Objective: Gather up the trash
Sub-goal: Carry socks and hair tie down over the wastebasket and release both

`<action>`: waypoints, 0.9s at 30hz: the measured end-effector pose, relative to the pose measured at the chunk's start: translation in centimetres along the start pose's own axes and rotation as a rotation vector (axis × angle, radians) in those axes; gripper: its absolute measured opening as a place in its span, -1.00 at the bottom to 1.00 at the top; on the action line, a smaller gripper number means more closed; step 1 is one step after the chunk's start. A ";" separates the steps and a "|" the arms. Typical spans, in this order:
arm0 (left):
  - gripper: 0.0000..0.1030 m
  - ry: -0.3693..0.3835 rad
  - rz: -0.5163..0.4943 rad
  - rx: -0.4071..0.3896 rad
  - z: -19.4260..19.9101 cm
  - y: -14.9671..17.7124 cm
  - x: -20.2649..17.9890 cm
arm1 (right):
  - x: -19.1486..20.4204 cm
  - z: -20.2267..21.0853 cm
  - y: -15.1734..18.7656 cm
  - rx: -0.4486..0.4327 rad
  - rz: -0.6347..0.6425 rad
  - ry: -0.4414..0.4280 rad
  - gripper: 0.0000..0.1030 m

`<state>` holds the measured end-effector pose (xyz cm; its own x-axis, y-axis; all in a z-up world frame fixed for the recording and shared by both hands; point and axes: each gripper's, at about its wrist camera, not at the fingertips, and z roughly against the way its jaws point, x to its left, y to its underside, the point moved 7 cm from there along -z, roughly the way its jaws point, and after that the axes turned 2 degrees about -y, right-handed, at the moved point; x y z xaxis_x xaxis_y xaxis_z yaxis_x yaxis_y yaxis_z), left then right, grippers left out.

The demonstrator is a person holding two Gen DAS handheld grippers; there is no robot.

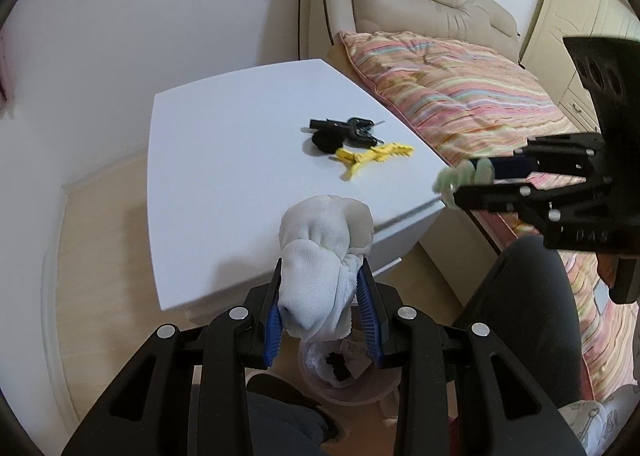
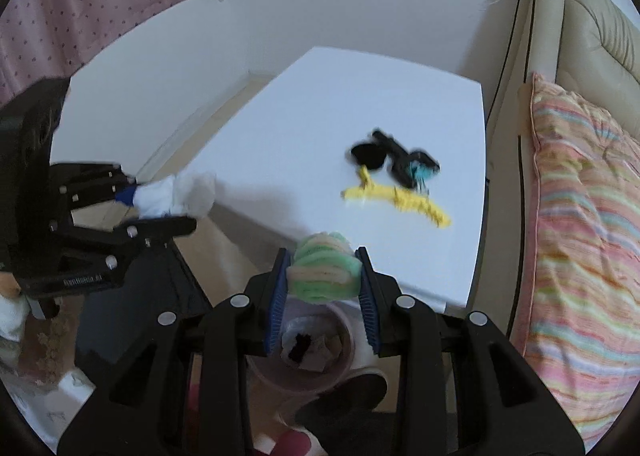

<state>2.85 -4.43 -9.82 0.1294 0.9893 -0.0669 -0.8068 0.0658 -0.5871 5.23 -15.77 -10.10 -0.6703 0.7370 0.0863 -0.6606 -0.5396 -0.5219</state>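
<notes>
Trash: white cloth wad (image 1: 324, 252) pinched in your left hand-held gripper (image 1: 322, 296), green scrunchie (image 2: 324, 270) pinched in your right hand-held gripper (image 2: 325, 288) | location: both over the bin (image 2: 304, 372) beside the table (image 1: 224, 159) | step: carrying to drop | next: centre over the opening, then release.

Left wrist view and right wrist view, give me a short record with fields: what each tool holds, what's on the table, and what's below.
left tool: shut on white sock
right tool: shut on green ball, a striped green and cream bundle
table: white, holds keys and yellow clip
keys and clip: lying close together, near the bed-side edge
bin: on the floor under both tools, already has scraps inside
bed: beside the table, striped cover
trash left on table: none obvious
</notes>
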 end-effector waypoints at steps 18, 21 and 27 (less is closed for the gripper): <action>-0.37 0.031 0.029 0.053 -1.0 4.6 -1.7 | 2.5 -3.0 7.6 0.104 -0.037 -0.066 -0.36; -0.37 0.027 0.036 0.052 -0.8 4.7 -1.4 | 3.0 -3.4 7.6 0.111 -0.026 -0.077 -0.32; -0.37 0.021 0.039 0.048 -0.5 4.5 -0.9 | 3.3 -3.8 7.1 0.103 0.002 -0.067 0.66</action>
<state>-0.62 -5.13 -12.87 0.1090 0.9883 -0.1062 -0.8381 0.0339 -0.5445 -0.43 -15.64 -16.77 -0.6903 0.7090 0.1440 -0.6883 -0.5823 -0.4326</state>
